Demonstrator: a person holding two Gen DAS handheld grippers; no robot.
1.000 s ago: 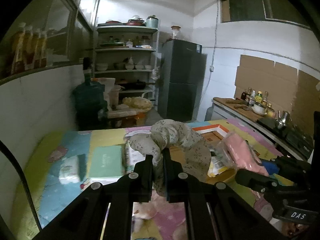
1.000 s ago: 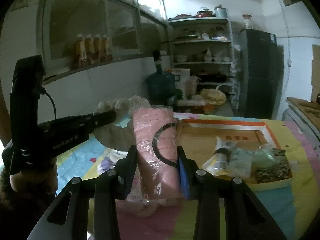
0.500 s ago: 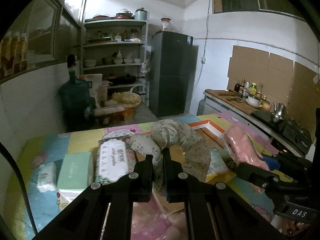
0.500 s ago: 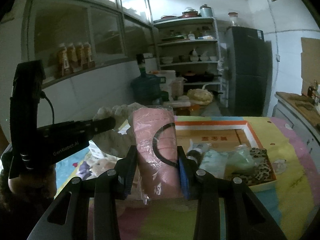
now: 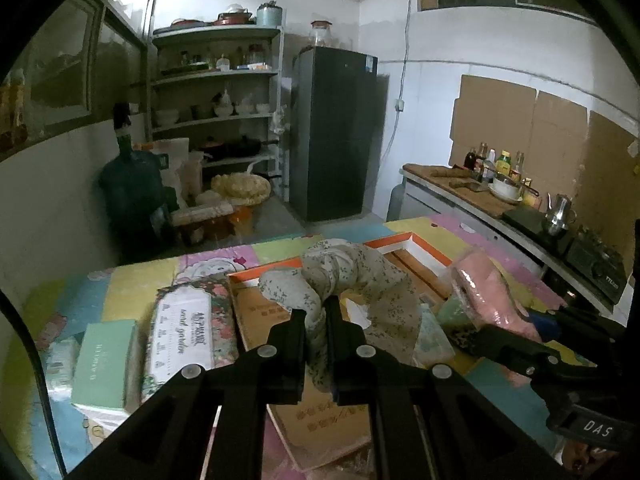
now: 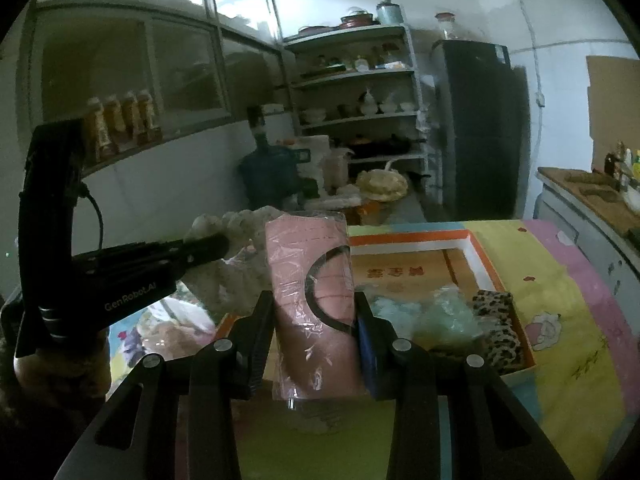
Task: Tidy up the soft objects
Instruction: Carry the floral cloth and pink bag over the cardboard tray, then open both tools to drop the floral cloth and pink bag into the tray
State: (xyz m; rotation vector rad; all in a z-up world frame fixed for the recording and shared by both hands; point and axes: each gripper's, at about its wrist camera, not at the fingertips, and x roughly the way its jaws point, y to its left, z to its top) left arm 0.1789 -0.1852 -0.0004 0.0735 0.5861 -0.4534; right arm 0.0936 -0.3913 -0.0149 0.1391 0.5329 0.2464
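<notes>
My left gripper (image 5: 316, 312) is shut on a cream floral cloth (image 5: 352, 276) and holds it above the left part of an orange-rimmed cardboard box (image 5: 416, 240). The cloth also shows in the right wrist view (image 6: 228, 256). My right gripper (image 6: 314, 308) is shut on a pink packaged cloth (image 6: 312, 280), held upright in front of the box (image 6: 408, 236). The pink pack also shows in the left wrist view (image 5: 488, 292). In the box lie pale green soft packs (image 6: 436, 312) and a leopard-print item (image 6: 496, 320).
A floral tissue pack (image 5: 188, 332), a green box (image 5: 104, 360) and a small white pack (image 5: 60, 364) lie on the colourful mat (image 5: 132, 280) left of the box. Beyond the table stand a water jug (image 5: 132, 192), shelves (image 5: 216, 120) and a fridge (image 5: 336, 132). A counter (image 5: 480, 196) runs at the right.
Both grippers have moved right and forward over the table with their loads. The floral cloth now hangs over the box, and the pink pack is closer to it.
</notes>
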